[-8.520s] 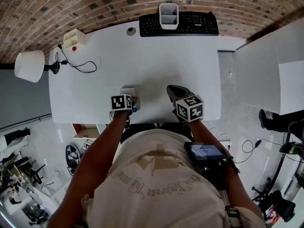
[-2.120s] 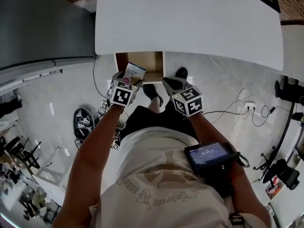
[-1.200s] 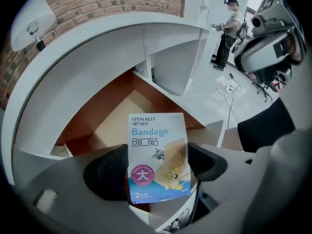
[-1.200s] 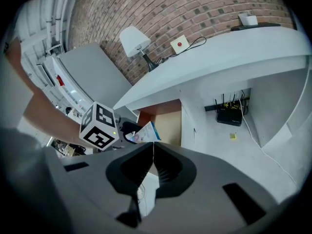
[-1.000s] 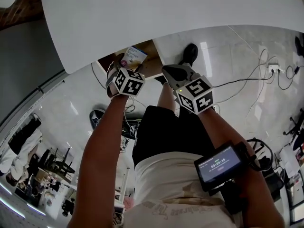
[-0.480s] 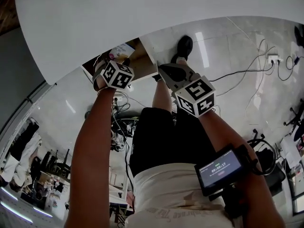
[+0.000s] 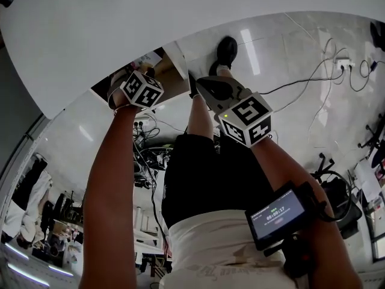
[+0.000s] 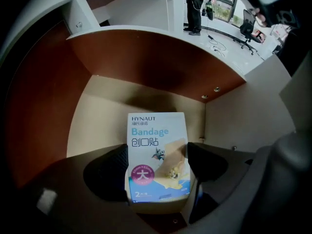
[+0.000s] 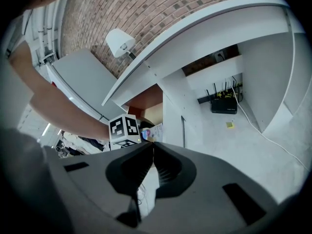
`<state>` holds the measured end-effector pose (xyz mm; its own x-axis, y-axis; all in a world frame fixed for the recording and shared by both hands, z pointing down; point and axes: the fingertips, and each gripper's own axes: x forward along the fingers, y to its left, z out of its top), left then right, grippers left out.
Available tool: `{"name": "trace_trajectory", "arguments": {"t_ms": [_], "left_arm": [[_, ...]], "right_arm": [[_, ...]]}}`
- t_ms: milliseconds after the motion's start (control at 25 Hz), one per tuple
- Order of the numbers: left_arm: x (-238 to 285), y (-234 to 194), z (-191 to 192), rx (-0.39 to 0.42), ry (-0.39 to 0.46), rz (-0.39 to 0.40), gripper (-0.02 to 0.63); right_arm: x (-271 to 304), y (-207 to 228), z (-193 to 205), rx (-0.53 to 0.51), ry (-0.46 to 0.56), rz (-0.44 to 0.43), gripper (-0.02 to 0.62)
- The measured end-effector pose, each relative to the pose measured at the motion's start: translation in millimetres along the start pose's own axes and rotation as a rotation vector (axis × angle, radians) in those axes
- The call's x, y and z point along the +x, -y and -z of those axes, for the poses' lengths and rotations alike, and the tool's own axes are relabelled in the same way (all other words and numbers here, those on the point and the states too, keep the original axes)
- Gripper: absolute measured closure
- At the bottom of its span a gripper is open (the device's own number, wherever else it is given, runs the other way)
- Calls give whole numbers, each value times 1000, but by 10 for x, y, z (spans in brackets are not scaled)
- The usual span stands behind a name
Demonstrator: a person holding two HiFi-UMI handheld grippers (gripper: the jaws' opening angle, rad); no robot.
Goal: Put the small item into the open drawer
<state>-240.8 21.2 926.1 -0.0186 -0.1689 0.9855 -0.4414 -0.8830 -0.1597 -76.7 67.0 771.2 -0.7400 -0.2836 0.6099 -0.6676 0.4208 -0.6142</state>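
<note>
The small item is a blue and white bandage box (image 8: 157,155), upright between the jaws of my left gripper (image 8: 158,161), which is shut on it. The box hangs inside the open drawer (image 8: 97,113), above its beige bottom and short of the brown back wall. In the head view the left gripper (image 7: 144,72) reaches into the drawer (image 7: 171,71) under the white desk, and only the box's top (image 7: 148,59) shows. My right gripper (image 7: 200,83) is beside the drawer, shut and empty; its jaws meet (image 9: 152,149).
The white desk top (image 7: 180,17) overhangs the drawer. A person's shoe (image 7: 225,46) and cables (image 7: 313,77) are on the glossy floor. A router (image 9: 224,104) sits under the desk, and a lamp (image 9: 118,40) stands by the brick wall.
My left gripper has carried the bandage box from the desk down into the open drawer and deeper under the desk's edge. The right gripper stayed shut beside it.
</note>
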Motion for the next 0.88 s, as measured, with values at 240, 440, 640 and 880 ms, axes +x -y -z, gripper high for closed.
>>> {"name": "trace_trajectory", "arguments": {"t_ms": [240,440,640,880], "left_arm": [[33,34,-3,40,-15,6,222],[32,27,61,38,3,19,221],[-56,-51,49,4,14,12,219],[-246,57,59,-1,28,16,219]], "right_arm": [[33,-15,28,-10,-22,-13,589],[95,-48,47,-11,-28,-15,589],[106,-70,38,-25,-33,-27,589],[98,-189,73,-42,-53,-43,589]]}}
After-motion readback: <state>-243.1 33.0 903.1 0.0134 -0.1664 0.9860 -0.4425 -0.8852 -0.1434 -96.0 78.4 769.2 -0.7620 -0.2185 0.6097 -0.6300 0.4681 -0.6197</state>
